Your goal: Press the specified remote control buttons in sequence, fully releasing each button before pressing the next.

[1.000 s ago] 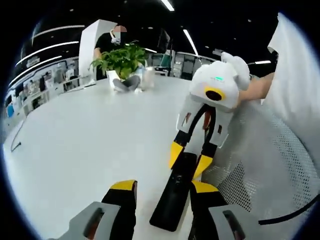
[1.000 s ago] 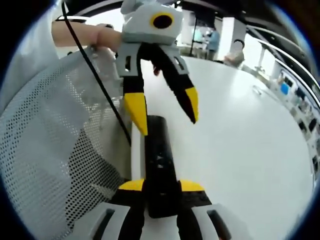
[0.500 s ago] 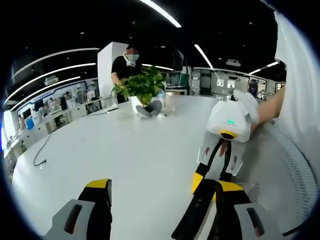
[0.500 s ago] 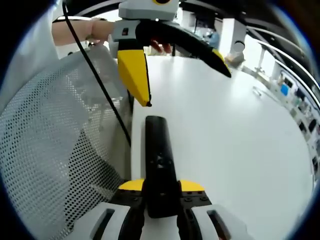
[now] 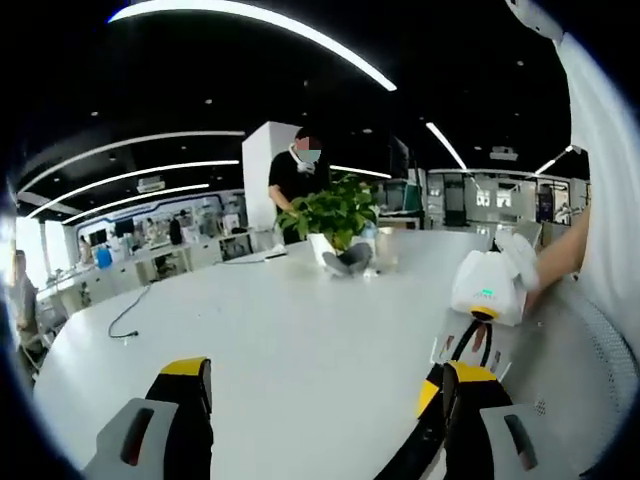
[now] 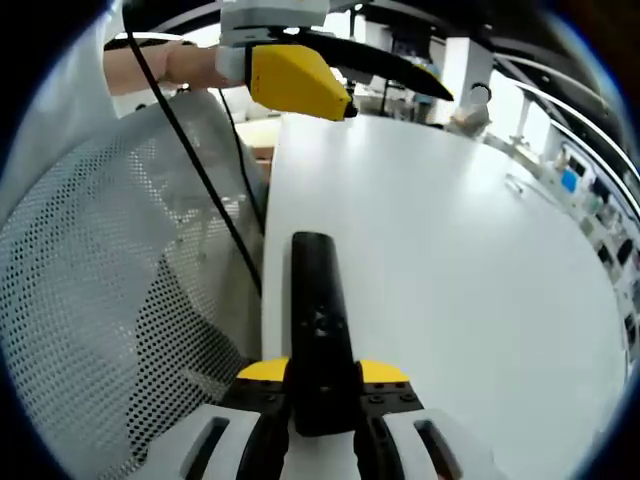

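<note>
The black remote (image 6: 316, 320) lies lengthwise on the white table (image 6: 470, 260), its near end clamped between my right gripper's (image 6: 322, 376) yellow-tipped jaws. My left gripper (image 6: 395, 95) hangs high above the remote's far end, apart from it, with one yellow finger (image 6: 295, 78) facing this camera. In the left gripper view, my left gripper (image 5: 328, 372) is wide open with nothing between its jaws. The right gripper (image 5: 432, 392) comes in there from the lower right, with a dark sliver of the remote (image 5: 408, 458) below it.
A grey mesh chair (image 6: 110, 280) stands against the table edge beside the remote, with a black cable (image 6: 200, 180) across it. At the table's far side stand a potted plant (image 5: 335, 212) and a person (image 5: 298, 172). A thin cable (image 5: 125, 315) lies on the table.
My left gripper has risen from just above the remote's far end and tilted upward, so its view now looks across the room. The right gripper and the remote have stayed put.
</note>
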{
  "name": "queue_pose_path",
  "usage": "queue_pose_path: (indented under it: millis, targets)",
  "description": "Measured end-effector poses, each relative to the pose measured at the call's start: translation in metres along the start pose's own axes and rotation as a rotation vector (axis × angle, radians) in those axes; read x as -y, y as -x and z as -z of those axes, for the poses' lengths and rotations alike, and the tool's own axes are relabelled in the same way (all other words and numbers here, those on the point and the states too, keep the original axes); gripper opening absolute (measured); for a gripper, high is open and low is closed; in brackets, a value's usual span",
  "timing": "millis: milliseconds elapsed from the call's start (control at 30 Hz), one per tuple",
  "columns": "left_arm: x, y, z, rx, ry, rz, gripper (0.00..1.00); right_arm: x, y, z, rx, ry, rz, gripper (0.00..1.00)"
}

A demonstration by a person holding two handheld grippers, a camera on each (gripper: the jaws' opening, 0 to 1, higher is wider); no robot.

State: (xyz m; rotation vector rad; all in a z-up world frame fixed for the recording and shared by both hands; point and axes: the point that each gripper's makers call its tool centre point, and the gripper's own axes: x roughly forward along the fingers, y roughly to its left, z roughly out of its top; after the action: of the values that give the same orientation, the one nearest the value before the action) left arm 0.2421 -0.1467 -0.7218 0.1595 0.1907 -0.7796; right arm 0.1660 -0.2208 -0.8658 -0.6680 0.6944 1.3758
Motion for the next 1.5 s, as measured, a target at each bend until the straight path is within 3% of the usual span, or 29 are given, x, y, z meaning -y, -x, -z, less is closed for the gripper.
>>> queue_pose_path:
  millis: [167, 333, 467, 600, 767, 933, 1100, 1200, 1300, 1433, 1500]
  targets:
    - [-0.015, 0.014, -0.017, 0.111, 0.067, -0.092, 1.0, 0.0, 0.0, 0.0, 0.001, -0.001, 0.0, 0.21]
    - [-0.026, 0.025, -0.016, 0.11, 0.036, -0.146, 1.0, 0.0, 0.0, 0.0, 0.002, -0.003, 0.0, 0.21]
    - [-0.033, 0.034, -0.016, 0.135, 0.123, -0.182, 1.0, 0.0, 0.0, 0.0, 0.003, -0.004, 0.0, 0.21]
    - [-0.039, 0.043, -0.017, 0.143, 0.096, -0.23, 1.0, 0.0, 0.0, -0.001, 0.005, -0.006, 0.001, 0.21]
    - [-0.041, 0.047, -0.012, 0.119, 0.094, -0.254, 1.0, 0.001, 0.0, -0.001, 0.007, -0.007, 0.001, 0.21]
    - [-0.042, 0.048, -0.009, 0.093, 0.038, -0.244, 0.99, 0.001, 0.0, -0.001, 0.009, -0.01, 0.002, 0.21]
    - [-0.054, 0.056, 0.002, 0.047, 0.011, -0.248, 0.98, 0.001, 0.0, -0.001, 0.01, -0.009, 0.002, 0.21]
    - [-0.066, 0.071, 0.009, 0.053, 0.051, -0.286, 0.98, 0.001, 0.0, -0.001, 0.01, -0.009, 0.002, 0.21]
    - [-0.052, 0.074, 0.007, 0.078, 0.137, -0.314, 1.0, 0.001, 0.0, -0.001, 0.01, -0.009, 0.002, 0.21]
    - [-0.052, 0.078, 0.02, 0.071, 0.174, -0.36, 1.0, 0.002, -0.001, -0.002, 0.015, -0.012, 0.003, 0.21]
    - [-0.05, 0.078, 0.021, 0.053, 0.142, -0.367, 1.0, 0.002, -0.001, -0.002, 0.014, -0.013, 0.004, 0.21]
